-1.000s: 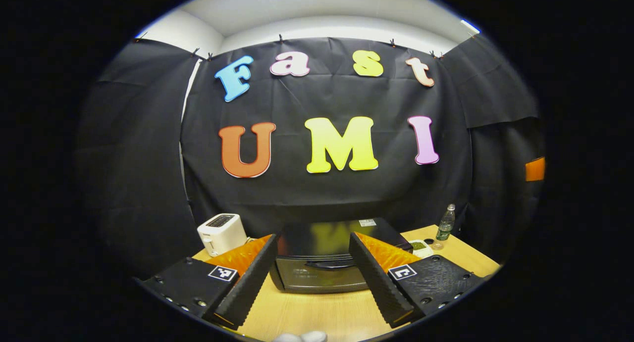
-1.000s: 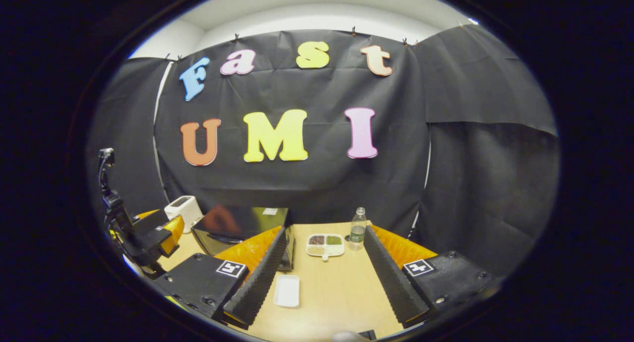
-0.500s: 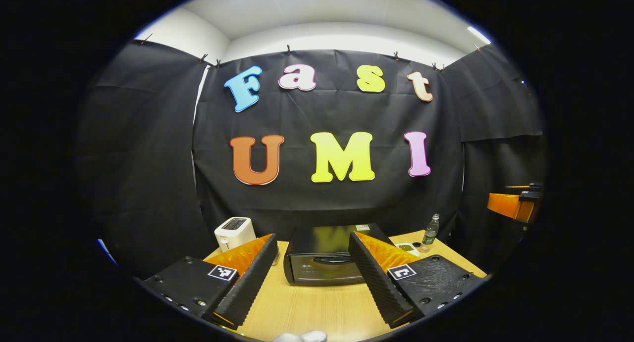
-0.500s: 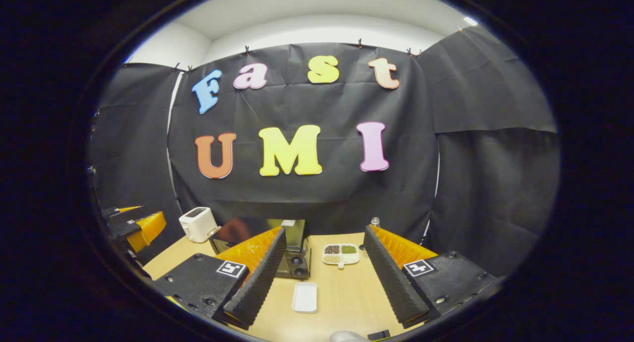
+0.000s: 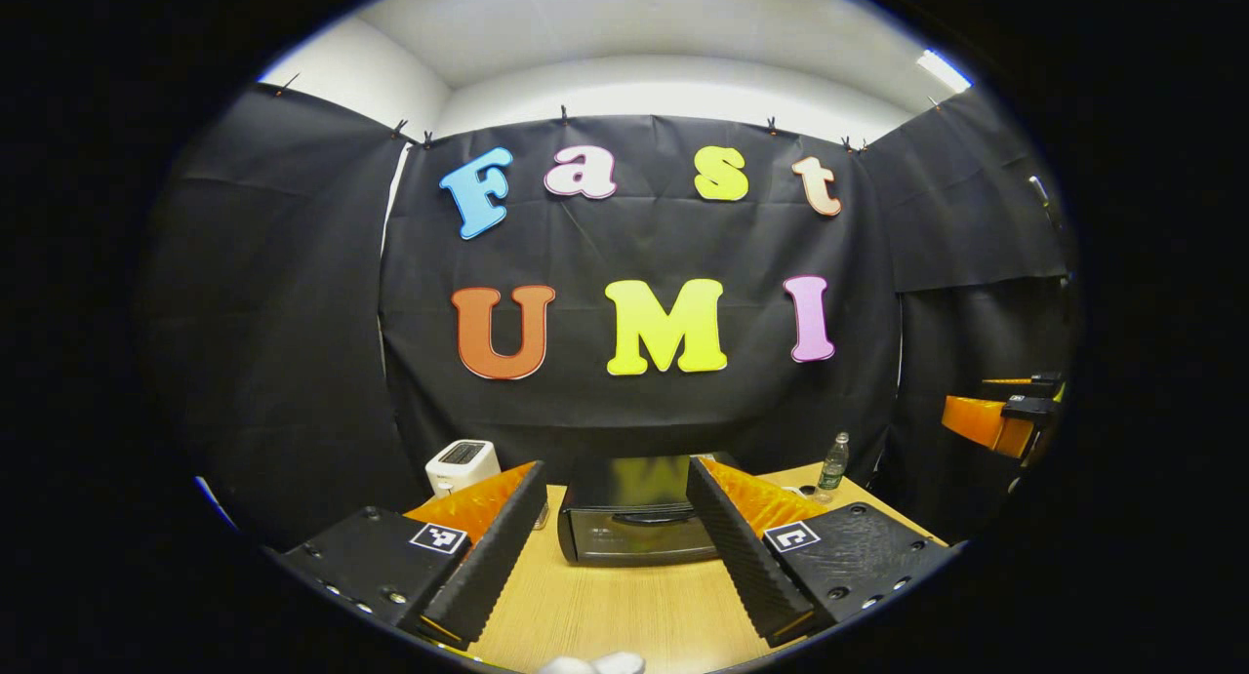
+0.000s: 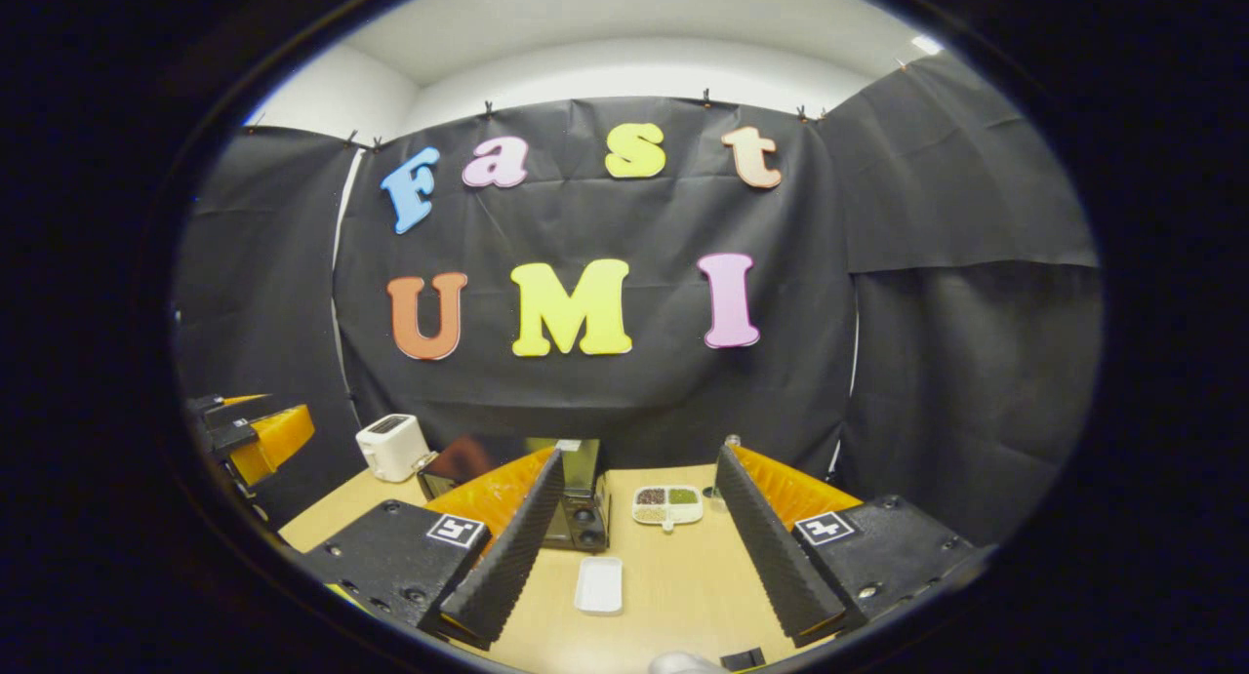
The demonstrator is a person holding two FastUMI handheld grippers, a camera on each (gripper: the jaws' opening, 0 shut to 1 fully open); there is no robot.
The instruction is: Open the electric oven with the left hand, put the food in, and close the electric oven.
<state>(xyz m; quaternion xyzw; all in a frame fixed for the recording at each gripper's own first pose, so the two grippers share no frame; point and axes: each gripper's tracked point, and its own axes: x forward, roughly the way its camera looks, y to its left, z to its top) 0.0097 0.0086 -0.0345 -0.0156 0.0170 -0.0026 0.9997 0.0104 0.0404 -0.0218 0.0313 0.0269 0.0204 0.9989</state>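
In the left gripper view the left gripper (image 5: 615, 547) is held with its jaws spread wide and nothing between them, above the wooden counter (image 5: 624, 611), and the electric oven (image 5: 636, 523) is framed in the gap between the two fingers, its door shut and its handle seen across the front. A white toaster (image 5: 461, 464) stands on the counter to the left of the oven, and a plastic bottle (image 5: 831, 462) stands to the right of the oven near the back edge. In the right gripper view the right gripper (image 6: 634, 547) is likewise held with jaws parted and empty above the counter (image 6: 673, 596); the oven (image 6: 576, 503) is seen partly behind the gripper's left finger. Just in front of the oven's right end, a white rectangular tray (image 6: 598, 585) lies on the counter, and to the right of the oven, apart from it, a divided dish (image 6: 667, 504) holding dark, green and pale food is set. The toaster (image 6: 392, 446) is seen to the left of the oven, and the other gripper is seen farther left still, at the edge of that view
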